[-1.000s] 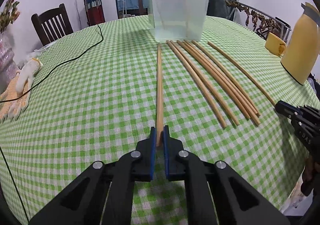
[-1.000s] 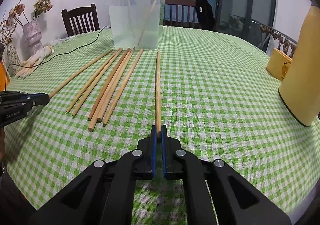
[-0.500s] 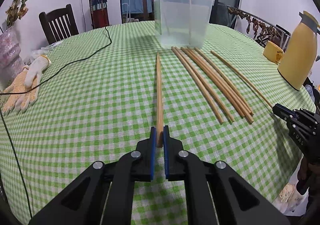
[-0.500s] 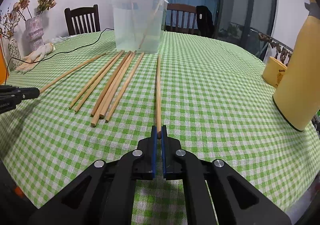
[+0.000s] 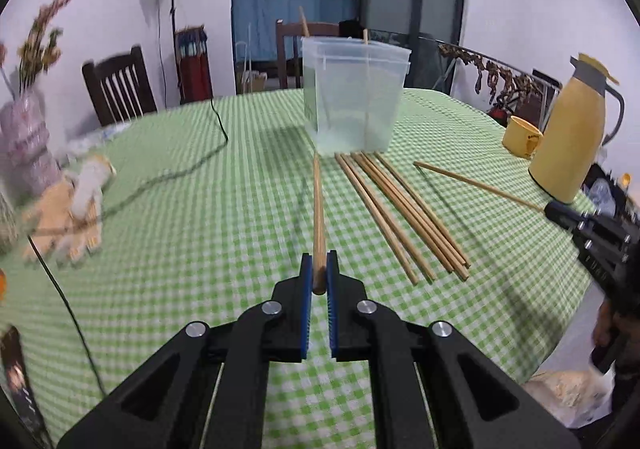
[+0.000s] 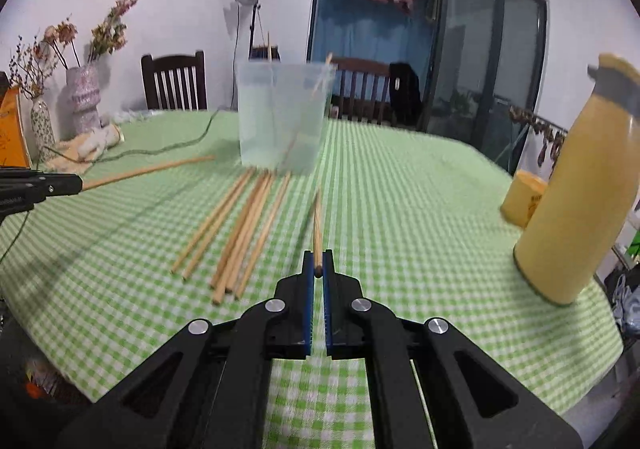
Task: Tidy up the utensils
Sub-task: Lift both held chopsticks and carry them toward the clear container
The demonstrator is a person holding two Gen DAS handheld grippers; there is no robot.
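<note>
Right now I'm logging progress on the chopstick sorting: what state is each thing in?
Left gripper: shut on left chopstick.
Right gripper: shut on right chopstick.
Loose chopsticks: lying flat on the tablecloth.
Clear bin: upright, open-topped, chopsticks leaning inside.
Yellow jug: upright, lid closed.

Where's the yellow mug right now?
The yellow mug stands at the table's far right edge in the left wrist view, just left of the yellow thermos; the right wrist view shows it partly hidden behind that thermos.
</note>
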